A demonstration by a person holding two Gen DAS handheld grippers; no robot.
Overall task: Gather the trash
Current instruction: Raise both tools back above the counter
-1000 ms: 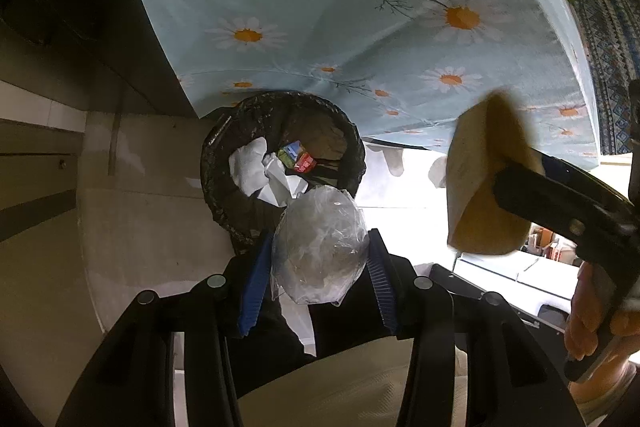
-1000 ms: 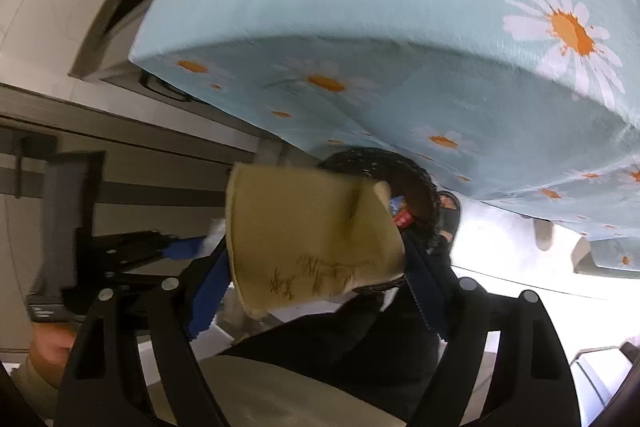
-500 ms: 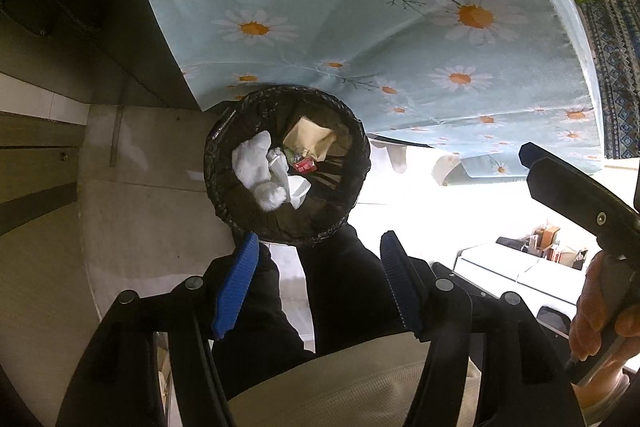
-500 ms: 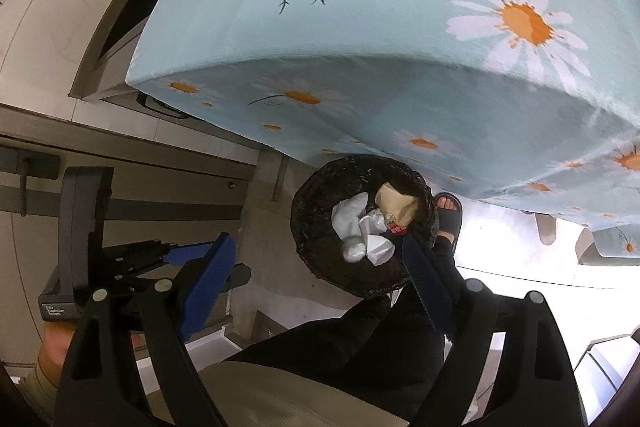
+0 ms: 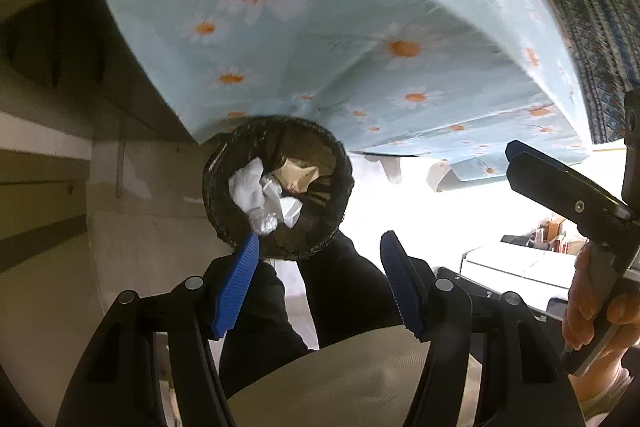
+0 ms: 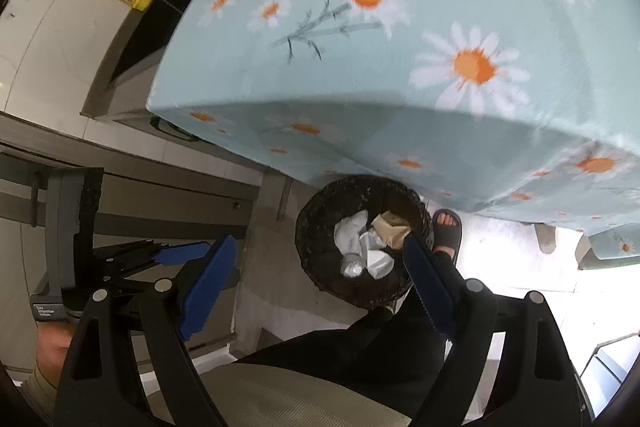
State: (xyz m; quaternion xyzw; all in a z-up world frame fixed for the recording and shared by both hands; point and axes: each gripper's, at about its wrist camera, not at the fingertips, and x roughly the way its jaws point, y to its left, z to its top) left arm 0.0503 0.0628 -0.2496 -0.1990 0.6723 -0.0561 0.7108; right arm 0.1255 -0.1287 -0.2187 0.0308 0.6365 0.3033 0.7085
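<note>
Hovering over bin, both tools, left and right, spread and empty; trash down inside. Best lifted straight up, clear of tabletop edge, before next pickup.

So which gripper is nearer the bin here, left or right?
Hard to call; if either, the left gripper. It hangs open above the bin. The right gripper, also open, hangs above it beside the left.

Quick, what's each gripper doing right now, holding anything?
Left gripper: open, nothing held, above the bin.
Right gripper: open, nothing held.
</note>
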